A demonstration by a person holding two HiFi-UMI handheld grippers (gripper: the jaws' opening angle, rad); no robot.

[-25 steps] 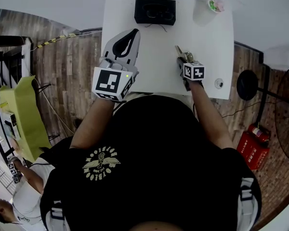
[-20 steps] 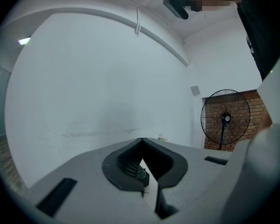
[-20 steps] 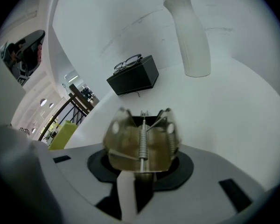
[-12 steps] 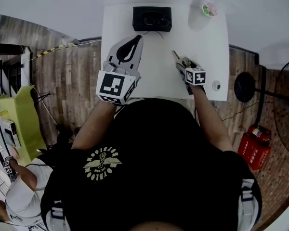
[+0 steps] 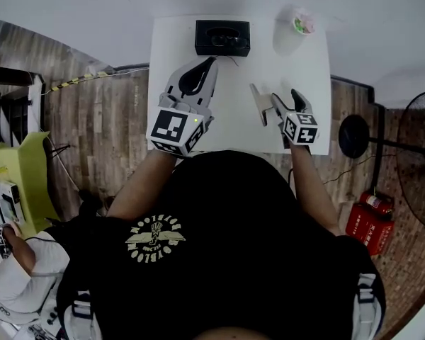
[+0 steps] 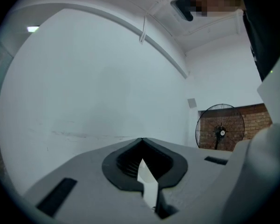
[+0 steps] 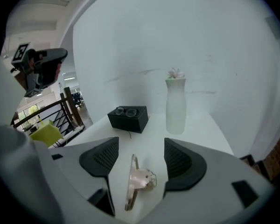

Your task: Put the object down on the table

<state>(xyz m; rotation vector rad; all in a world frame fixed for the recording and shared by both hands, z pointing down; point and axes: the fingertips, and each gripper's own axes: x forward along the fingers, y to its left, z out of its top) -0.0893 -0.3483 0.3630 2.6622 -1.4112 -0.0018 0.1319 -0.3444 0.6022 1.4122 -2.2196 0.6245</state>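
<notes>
A small metal clip (image 7: 137,181) lies flat on the white table (image 7: 144,139), loose between the wide-open jaws of my right gripper (image 7: 141,141) and nearer its left pad. No pad touches it. In the head view the right gripper (image 5: 276,94) sits low over the table's right half (image 5: 234,119). My left gripper (image 5: 211,61) hovers over the table's left half, shut with nothing held. In the left gripper view its closed jaws (image 6: 141,140) point at a bare white wall.
A black box with a pair of glasses on top (image 5: 222,37) (image 7: 128,118) stands at the table's far edge. A white vase with a flower (image 5: 297,27) (image 7: 176,108) stands at the far right corner. A fan (image 5: 418,161) stands on the wooden floor to the right.
The right gripper's jaws have gone from closed on the clip to wide open, and the clip now lies on the table. Both grippers sit slightly further right in the head view.
</notes>
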